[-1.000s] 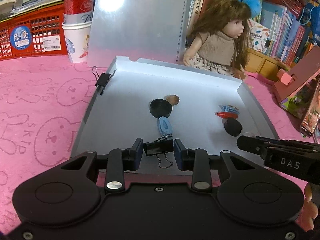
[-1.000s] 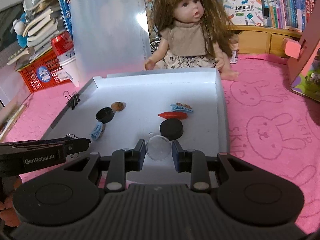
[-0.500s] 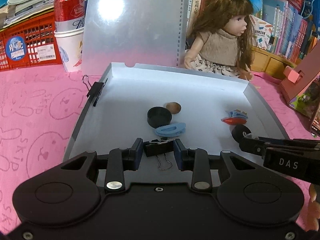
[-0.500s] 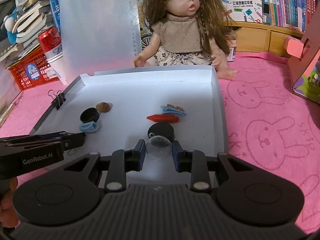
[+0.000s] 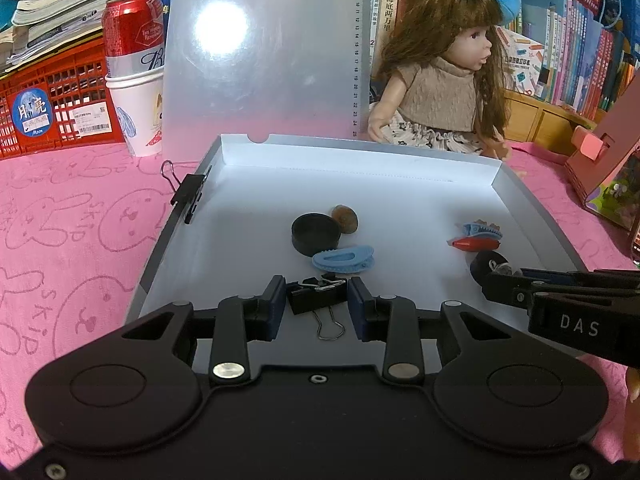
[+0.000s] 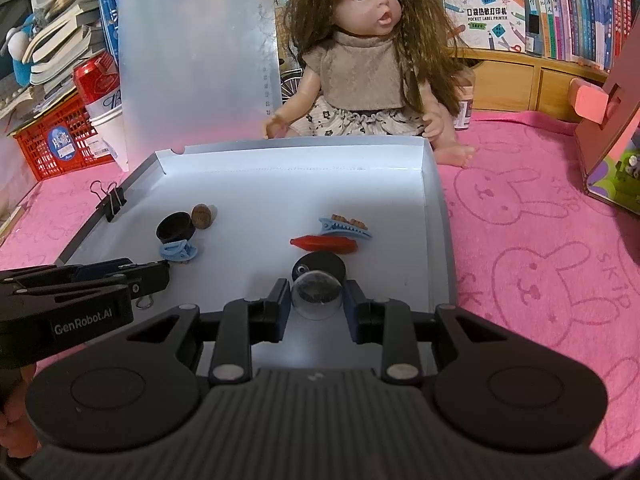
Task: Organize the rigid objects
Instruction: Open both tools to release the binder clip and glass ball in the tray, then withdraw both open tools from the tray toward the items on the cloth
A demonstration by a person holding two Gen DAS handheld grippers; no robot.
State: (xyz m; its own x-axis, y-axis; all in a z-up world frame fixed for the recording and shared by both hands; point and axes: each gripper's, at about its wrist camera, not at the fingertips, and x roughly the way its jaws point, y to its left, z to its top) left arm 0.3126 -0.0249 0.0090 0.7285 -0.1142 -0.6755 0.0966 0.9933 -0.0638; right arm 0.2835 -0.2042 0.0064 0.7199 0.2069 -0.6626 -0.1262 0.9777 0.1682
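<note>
A shallow white tray lies on the pink cloth. My left gripper is shut on a black binder clip over the tray's near edge. My right gripper has a clear ball between its fingers; its jaws are opening and narrow gaps show at both pads. The ball rests just in front of a black cap. Further in lie a red piece, a toothed blue hair clip, a second black cap, a brown nut and a light blue clip.
Another binder clip grips the tray's left rim. A doll sits behind the tray beside a frosted plastic sheet. A can in a paper cup and a red basket stand at the left; a pink cardboard house at the right.
The light blue clip has turned from upright to lying sideways. My right gripper has moved up to the black cap, and its fingers have parted slightly from the clear ball. The left grip is unchanged.
</note>
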